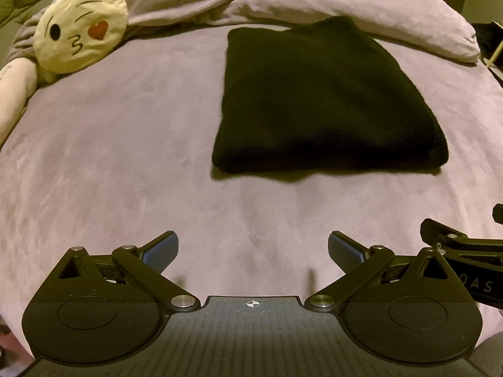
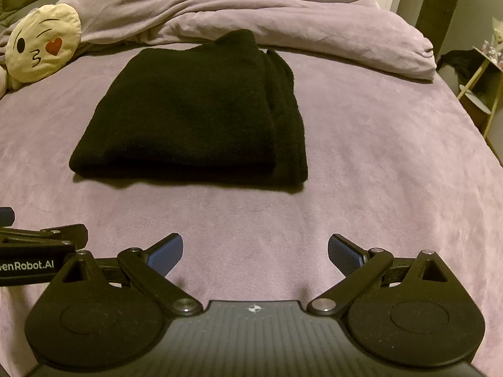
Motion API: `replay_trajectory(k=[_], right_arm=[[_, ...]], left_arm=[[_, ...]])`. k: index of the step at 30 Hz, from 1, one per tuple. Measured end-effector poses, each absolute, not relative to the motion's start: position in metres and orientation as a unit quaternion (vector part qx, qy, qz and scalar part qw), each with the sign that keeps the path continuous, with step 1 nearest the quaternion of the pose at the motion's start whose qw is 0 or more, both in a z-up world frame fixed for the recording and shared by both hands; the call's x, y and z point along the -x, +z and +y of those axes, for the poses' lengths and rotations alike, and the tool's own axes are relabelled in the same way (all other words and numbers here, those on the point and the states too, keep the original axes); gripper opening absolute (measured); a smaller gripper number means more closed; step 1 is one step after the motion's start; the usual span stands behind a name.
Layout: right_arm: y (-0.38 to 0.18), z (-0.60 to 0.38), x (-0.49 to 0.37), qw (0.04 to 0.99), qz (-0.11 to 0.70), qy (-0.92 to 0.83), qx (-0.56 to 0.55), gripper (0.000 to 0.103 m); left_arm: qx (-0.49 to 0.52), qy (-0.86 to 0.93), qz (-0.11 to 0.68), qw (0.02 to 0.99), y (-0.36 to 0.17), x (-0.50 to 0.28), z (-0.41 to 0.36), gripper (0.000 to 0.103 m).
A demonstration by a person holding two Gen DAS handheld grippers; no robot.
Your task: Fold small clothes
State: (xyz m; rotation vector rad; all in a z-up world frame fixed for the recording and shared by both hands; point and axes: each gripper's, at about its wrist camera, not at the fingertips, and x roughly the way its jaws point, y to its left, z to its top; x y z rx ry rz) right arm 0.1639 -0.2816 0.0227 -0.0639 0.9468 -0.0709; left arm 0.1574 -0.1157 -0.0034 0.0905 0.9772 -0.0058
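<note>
Hiding its folds in blackness, with only the layered edge showing on the right side from the right wrist view: the sweater (image 2: 191, 116), lying folded on the bed (image 2: 377, 172). Sitting well ahead of both tongs, touching neither. Gaping wide and holding nothing: left gripper (image 1: 253, 253), with the sweater (image 1: 323, 100) ahead and slightly right; likewise right gripper (image 2: 255, 253), with the sweater ahead and slightly left. Leaving bare bed (image 1: 110, 157) between tongs and sweater and on both sides. Bunching behind the sweater: duvet (image 2: 283, 15). Resting far left: pillow (image 1: 81, 28). Getting cut off at the right frame edge: shelf (image 2: 481, 75), hard to make out.
</note>
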Motion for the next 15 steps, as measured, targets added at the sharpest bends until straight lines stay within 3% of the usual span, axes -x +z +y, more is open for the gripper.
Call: replay_trajectory(k=[15], right_arm=[[0.0208,-0.2841,-0.1634,0.888,0.457,-0.039,0.023,0.099]], left_arm=[[-0.059,-0.002,0.454,0.889,-0.0015,-0.1551,-0.1183,0.103]])
